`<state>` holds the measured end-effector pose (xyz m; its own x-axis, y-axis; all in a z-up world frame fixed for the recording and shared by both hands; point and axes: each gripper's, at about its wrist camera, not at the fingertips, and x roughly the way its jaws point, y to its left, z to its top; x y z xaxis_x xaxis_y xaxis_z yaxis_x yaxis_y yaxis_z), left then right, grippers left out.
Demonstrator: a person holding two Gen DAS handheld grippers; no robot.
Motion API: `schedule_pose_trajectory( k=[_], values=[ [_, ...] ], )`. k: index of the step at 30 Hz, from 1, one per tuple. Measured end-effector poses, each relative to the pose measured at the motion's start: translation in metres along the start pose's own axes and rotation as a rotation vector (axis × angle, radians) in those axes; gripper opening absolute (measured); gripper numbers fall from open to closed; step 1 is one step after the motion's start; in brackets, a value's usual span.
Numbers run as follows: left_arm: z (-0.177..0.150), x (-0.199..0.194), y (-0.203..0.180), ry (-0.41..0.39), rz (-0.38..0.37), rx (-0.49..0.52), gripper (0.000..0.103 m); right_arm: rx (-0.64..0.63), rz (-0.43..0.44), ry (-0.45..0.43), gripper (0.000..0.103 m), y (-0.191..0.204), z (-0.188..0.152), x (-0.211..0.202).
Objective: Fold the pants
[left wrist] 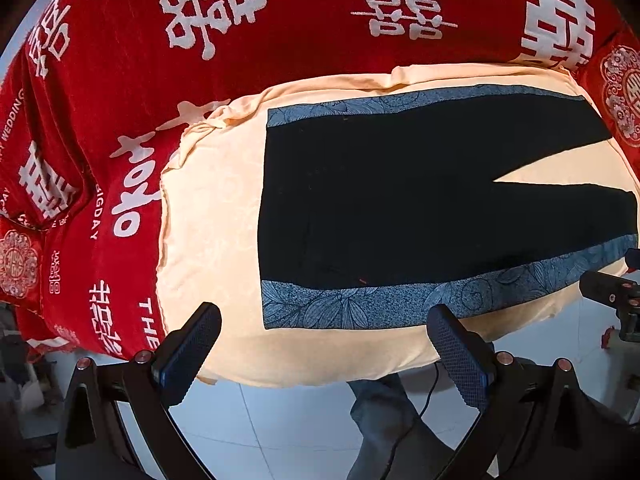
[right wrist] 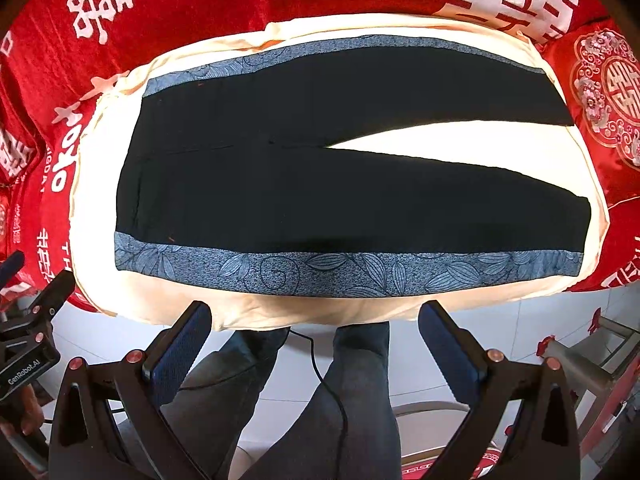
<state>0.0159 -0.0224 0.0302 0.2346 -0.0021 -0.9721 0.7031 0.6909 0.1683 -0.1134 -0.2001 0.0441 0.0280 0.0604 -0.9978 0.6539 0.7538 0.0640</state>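
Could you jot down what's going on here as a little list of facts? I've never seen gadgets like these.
garment: black pants with blue leaf-patterned side bands, lying flat, unfolded
legs: spread in a V, waist to the left
surface: cream cloth over a red blanket with white characters
left gripper: jaws open, empty, at the near edge
right gripper: jaws open, empty, at the near edge
folding: not begun
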Motion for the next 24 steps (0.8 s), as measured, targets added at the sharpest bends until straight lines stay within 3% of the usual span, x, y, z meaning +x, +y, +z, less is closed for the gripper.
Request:
schedule_pose_trajectory(
  k=[24],
  values=[
    [0.0008, -0.0003, 0.0014, 0.000, 0.007, -0.004, 0.103, -0.012, -0.002, 0.002, 0.103, 0.0015, -0.0008, 0.0013]
  ],
)
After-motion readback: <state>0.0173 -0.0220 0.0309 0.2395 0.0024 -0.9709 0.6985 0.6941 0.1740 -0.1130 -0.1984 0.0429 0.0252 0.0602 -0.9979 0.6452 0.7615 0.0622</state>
